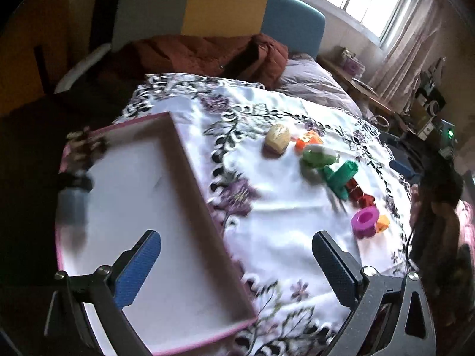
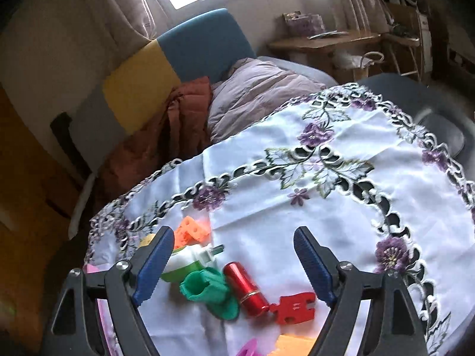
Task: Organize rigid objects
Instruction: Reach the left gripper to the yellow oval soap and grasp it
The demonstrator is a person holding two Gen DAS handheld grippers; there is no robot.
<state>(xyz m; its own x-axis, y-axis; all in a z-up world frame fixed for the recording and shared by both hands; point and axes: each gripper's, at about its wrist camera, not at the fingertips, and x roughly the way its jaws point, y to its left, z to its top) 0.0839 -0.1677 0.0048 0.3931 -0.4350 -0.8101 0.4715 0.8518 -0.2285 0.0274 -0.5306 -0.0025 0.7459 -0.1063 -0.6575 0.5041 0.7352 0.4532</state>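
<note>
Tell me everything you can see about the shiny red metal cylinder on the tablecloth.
The shiny red metal cylinder lies on its side on the white embroidered tablecloth, slanting across the right wrist view. It looks like glossy anodised metal, with a rounded upper end and a thin gold band near its lower end. The green plastic clip touches its left side; the flat red plastic piece sits right at its lower end. Neither claw touches it.
</note>
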